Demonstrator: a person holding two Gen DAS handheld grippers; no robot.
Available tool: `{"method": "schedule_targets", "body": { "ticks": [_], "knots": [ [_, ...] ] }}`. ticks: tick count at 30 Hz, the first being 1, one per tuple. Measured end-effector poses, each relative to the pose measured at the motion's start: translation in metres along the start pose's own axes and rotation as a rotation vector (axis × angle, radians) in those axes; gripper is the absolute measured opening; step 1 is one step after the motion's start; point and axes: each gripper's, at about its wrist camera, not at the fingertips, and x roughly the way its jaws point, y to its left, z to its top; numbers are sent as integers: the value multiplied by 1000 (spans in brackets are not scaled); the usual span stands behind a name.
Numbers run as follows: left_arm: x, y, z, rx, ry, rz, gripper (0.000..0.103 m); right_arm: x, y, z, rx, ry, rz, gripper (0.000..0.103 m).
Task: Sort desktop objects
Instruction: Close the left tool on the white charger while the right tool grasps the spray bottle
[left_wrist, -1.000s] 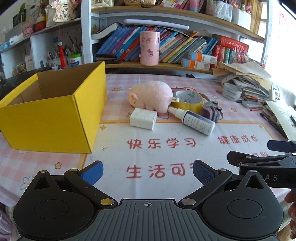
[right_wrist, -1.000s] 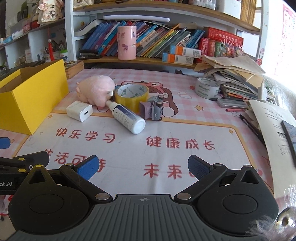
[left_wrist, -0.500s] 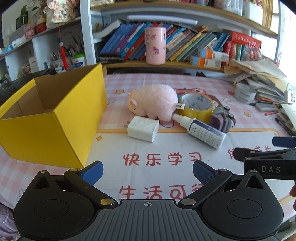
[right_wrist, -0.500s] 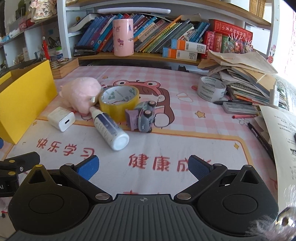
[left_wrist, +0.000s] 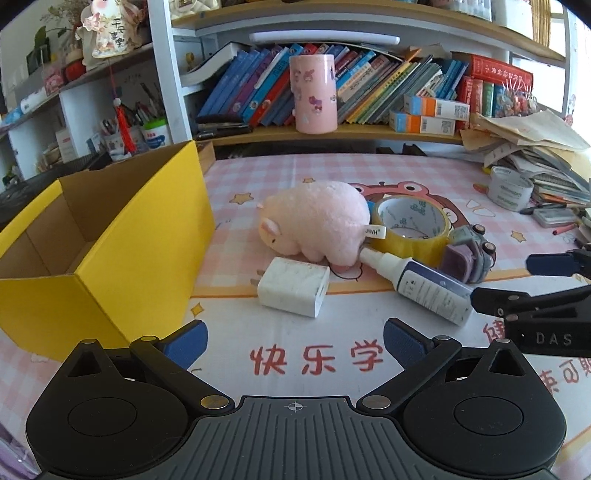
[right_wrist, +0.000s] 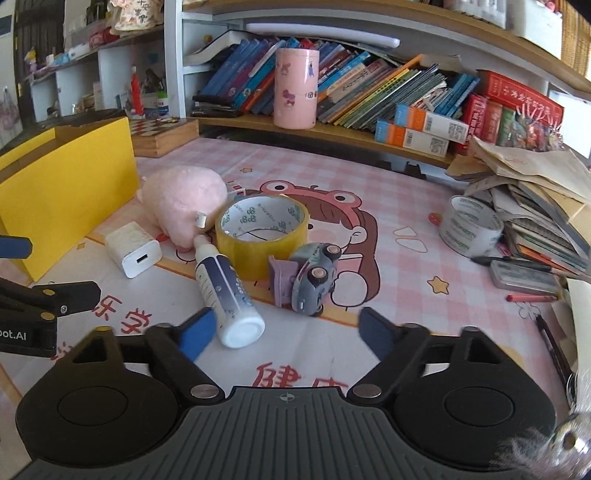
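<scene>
Both views are bright and lit by daylight entering from the right, where the upper right corners wash out to near white. Fisheye distortion bows the shelf (left_wrist: 332, 133) into an arc and darkens the extreme corners. The mat (right_wrist: 388, 221) carries a soft sheen with only faint, short shadows beneath the plush pig (left_wrist: 317, 225) and the spray bottle (right_wrist: 225, 291). In the right wrist view, the right gripper (right_wrist: 286, 332) is closing with nothing between its jaws, and its blue pads (right_wrist: 195, 332) smear with motion blur. The centre stays sharp; the paper stack (left_wrist: 535, 144) at the right edge appears overexposed and softened.
</scene>
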Motion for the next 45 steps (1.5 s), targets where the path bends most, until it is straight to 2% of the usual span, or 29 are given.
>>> {"method": "schedule_targets", "body": {
  "ticks": [5, 7, 9, 15, 20, 26, 29, 36, 42, 45],
  "knots": [
    [10, -2, 4, 13, 0, -3, 97, 13, -4, 7, 20, 22, 59, 72],
    [16, -3, 7, 19, 4, 2, 93, 16, -4, 9, 22, 24, 84, 67],
    [22, -3, 10, 22, 9, 7, 91, 16, -3, 12, 28, 28, 99, 56],
    [46, -1, 21, 39, 33, 9, 89, 25, -3, 20, 28, 58, 184, 43],
    [65, -1, 27, 59, 53, 2, 89, 39, -3, 25, 8, 106, 246, 41],
    [81, 9, 29, 19, 89, -44, 88, 48, -1, 25, -36, 151, 283, 39],
    [87, 9, 29, 30, 100, -51, 82, 53, 1, 25, -60, 168, 288, 39],
    [90, 13, 29, 14, 101, -85, 79, 62, 8, 29, -133, 189, 283, 39],
    [89, 14, 29, 3, 98, -99, 70, 63, 18, 29, -228, 194, 264, 39],
    [88, 14, 28, 6, 101, -106, 70, 65, 17, 30, -224, 206, 264, 39]
  ]
}}
